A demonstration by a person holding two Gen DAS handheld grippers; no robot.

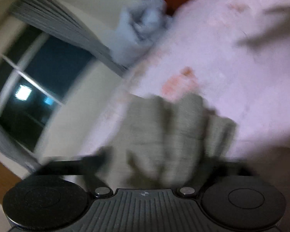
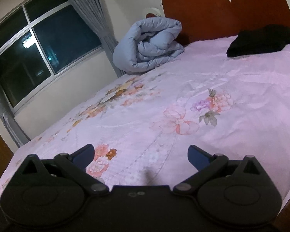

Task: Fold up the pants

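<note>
The grey-green pants (image 1: 176, 131) are seen bunched on the pink bed (image 2: 241, 116), right in front of the left claw (image 1: 164, 166), which is spread wide, likely so the cloth is let go. The right claw (image 2: 141, 154) is held wide and empty.

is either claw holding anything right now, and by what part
Right claw: open, nothing held. Left claw: olive-grey pants bunch between its open jaws; too blurred to tell any hold.

A: What lay ahead of the left gripper (image 1: 160, 166)?
B: Blurred grey-green pants (image 1: 176, 133), bunched on the pink bedsheet (image 1: 232, 73).
A: Jaws?
B: Spread wide. Blue quilt (image 1: 139, 31) and window (image 1: 38, 81) behind.
</note>
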